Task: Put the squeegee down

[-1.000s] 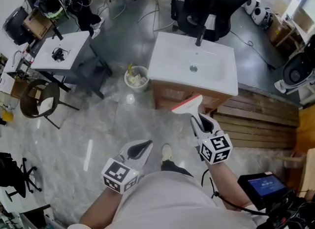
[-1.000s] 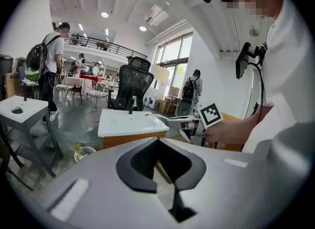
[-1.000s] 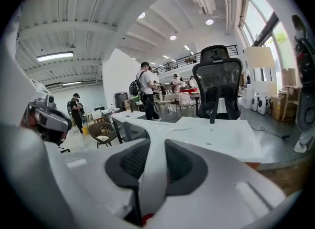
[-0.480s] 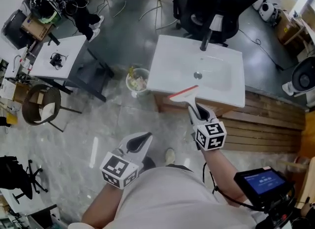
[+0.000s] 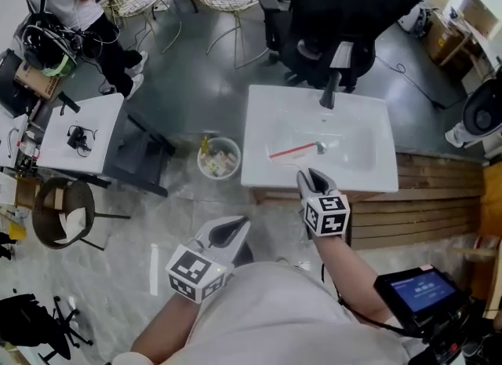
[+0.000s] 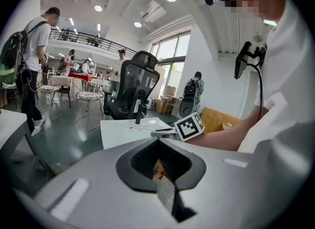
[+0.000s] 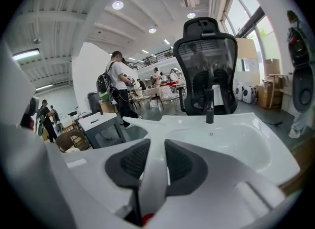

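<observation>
Grey polished floor surrounds a white sink (image 5: pixel 259 169) on a wooden cabinet in the head view. The right gripper (image 5: pixel 312 180) is at the near rim, and the squeegee (image 5: pixel 293 150) reaches from it out over the basin, its red blade short of the drain and of the black faucet (image 5: pixel 330 95). The step in hand appears to be the approach to set-down; release has not begun. The left gripper (image 5: pixel 228 233) hangs low and left, well apart from the sink. In the left gripper view its jaws are together with nothing between them, and the sink top (image 6: pixel 123 130) lies ahead, off to one side. In the right gripper view the jaws are partly apart and clamped on the squeegee's white handle (image 7: pixel 151 166), with open basin (image 7: pixel 236 144) beyond. The next move probably calls for lowering until the blade rests flat, then opening the jaws. Keep clear of the faucet and the raised rim, since the basin floor offers the widest free room.
</observation>
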The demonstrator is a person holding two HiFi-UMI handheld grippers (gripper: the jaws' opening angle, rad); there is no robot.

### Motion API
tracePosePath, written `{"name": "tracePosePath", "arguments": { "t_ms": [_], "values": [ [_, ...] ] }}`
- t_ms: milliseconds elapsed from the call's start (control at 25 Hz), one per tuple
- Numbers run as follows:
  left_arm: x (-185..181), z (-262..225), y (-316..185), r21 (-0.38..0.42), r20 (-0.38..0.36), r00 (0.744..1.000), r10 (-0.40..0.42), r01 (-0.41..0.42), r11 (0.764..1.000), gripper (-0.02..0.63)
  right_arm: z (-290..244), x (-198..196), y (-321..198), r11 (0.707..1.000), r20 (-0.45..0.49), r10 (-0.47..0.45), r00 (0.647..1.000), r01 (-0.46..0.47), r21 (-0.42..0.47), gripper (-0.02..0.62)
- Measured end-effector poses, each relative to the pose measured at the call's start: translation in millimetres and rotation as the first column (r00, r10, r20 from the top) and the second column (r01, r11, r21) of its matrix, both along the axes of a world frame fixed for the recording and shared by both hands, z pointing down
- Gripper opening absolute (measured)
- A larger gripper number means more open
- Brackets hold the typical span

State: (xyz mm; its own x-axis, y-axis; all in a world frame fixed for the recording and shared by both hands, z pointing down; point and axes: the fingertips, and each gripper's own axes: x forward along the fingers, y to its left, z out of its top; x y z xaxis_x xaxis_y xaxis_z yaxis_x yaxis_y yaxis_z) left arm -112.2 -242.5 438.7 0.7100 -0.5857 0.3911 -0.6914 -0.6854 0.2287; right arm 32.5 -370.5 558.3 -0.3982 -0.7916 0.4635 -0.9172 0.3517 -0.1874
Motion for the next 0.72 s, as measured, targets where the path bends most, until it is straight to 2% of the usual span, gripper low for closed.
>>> {"name": "tracePosePath", "arguments": {
  "t_ms": [400, 720],
  "values": [
    [-63.7, 0.6, -103.6, -0.029, 0.012, 0.989, 0.146, -0.146, 0.989, 0.008, 28.1, -54.7, -102.3, 0.987, -0.042, 0.151, 0.988, -0.152, -0.048, 0.092],
    [-113.2, 13.9, -141.7, -0.055, 0.028, 0.983, 0.18, -0.178, 0.982, 0.006, 62.7, -76.2, -180.9, 0.958, -0.081, 0.273, 0.959, -0.279, -0.067, 0.092]
  ]
}}
